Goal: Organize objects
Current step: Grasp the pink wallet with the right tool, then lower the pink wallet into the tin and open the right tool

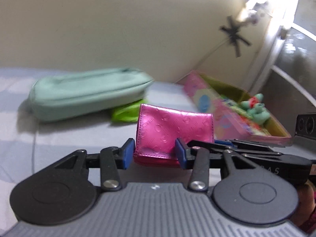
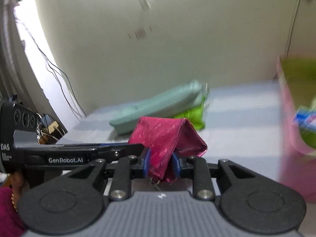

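Pale blue bedsheet (image 1: 59,138) against cream wall (image 1: 118,29), left gripper (image 1: 155,152) and right gripper (image 2: 161,163) both clamped on magenta wallet (image 1: 173,130)

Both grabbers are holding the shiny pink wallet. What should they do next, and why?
Probably carry the wallet over to the pink box. The left gripper and right gripper both pinch it, so it looks lifted off the bed. The box is open with toys already inside, while the green pouch looks closed.
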`<state>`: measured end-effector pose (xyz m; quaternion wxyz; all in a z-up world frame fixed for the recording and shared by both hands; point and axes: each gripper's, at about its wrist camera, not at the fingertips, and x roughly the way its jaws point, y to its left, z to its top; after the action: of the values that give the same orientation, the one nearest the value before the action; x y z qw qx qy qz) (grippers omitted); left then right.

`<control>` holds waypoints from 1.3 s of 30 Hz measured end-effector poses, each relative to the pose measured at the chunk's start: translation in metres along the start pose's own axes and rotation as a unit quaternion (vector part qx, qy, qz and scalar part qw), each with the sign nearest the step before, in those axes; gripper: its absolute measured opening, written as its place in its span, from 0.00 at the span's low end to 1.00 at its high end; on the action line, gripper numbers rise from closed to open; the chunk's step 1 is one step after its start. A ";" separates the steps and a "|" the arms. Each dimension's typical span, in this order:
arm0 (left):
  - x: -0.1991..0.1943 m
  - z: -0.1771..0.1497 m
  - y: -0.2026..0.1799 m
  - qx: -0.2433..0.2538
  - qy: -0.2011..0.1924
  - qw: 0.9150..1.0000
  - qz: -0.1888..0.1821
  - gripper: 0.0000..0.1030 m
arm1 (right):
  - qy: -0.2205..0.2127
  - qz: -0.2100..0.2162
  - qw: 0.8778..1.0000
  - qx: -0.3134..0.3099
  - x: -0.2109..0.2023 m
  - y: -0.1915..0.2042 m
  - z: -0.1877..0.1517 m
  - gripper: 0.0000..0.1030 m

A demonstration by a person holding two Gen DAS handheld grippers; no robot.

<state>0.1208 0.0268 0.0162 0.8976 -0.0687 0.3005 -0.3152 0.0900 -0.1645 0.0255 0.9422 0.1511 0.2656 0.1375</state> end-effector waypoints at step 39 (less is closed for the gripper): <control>0.147 0.035 -0.208 0.151 0.029 0.984 0.093 0.54 | -0.162 -0.241 0.956 0.045 -0.113 -0.146 0.012 0.41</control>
<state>0.1238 -0.2297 0.0368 0.9137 0.1048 0.2809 -0.2743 0.0297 -0.3391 0.0346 0.9699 0.1454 0.1439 -0.1323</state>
